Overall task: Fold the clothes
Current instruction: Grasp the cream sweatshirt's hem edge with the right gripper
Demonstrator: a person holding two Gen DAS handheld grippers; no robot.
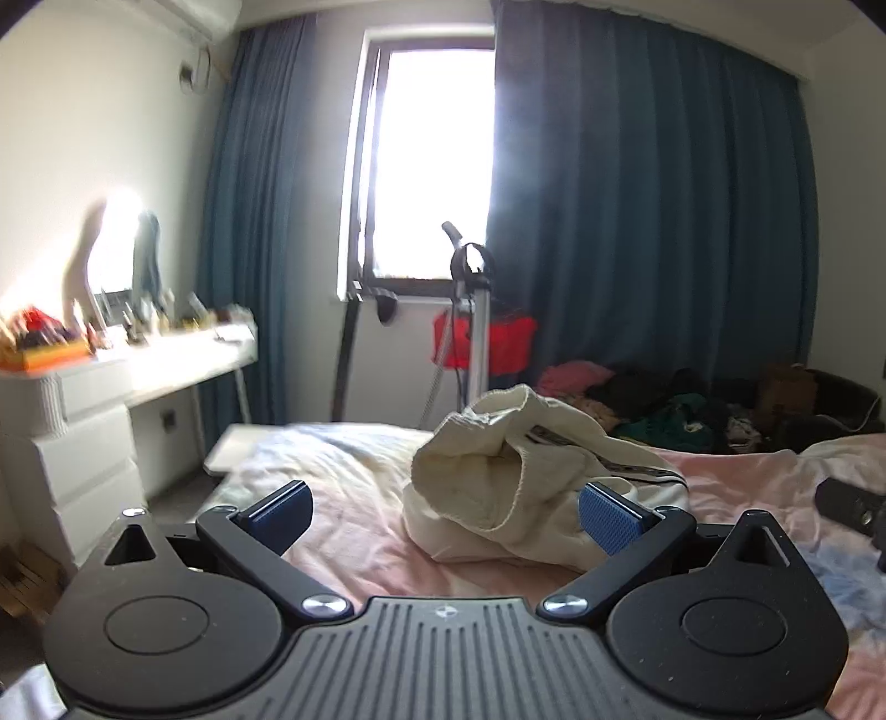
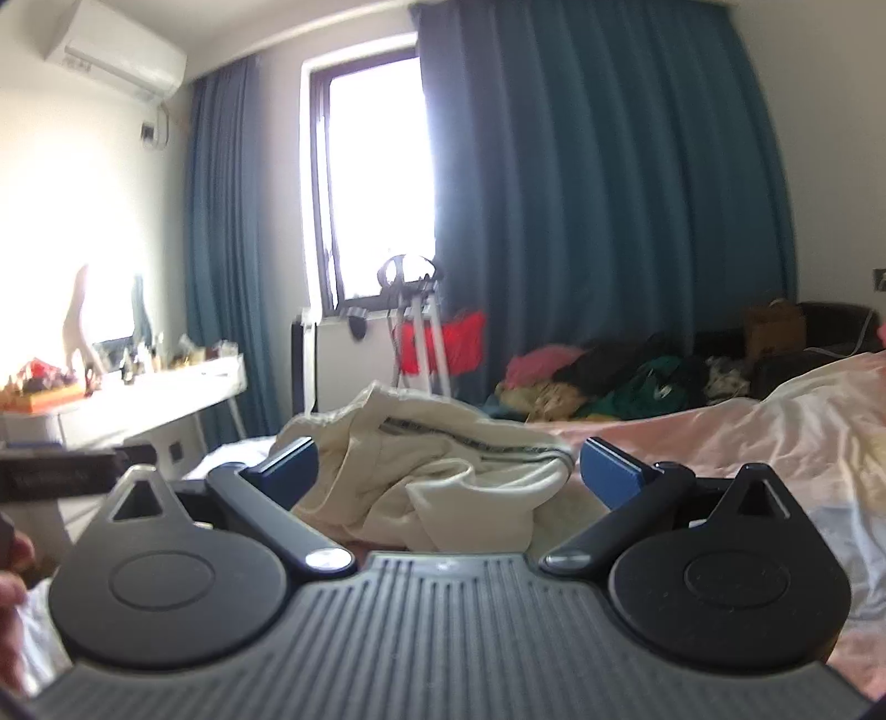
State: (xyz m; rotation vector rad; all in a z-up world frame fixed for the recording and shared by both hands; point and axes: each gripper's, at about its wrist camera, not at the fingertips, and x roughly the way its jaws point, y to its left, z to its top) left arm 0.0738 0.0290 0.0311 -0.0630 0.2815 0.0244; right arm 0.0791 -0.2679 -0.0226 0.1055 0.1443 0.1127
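Centrally, cream garment [image 1: 531,476] lies crumpled in heap on bed [image 1: 354,531], lower middle of frame; no fold visible. Left gripper [image 1: 443,507] wide, empty; right gripper [image 2: 446,471] wide, empty. Flattening and folding remain, judging by heap.

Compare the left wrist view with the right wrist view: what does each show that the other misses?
Only the left wrist view shows the white drawer unit under the desk. Only the right wrist view shows the white wall air conditioner and a person's hand at the frame edge. Both show the crumpled cream garment with a striped band on the pink bed sheet, blue curtains, and the left gripper and right gripper open and empty.
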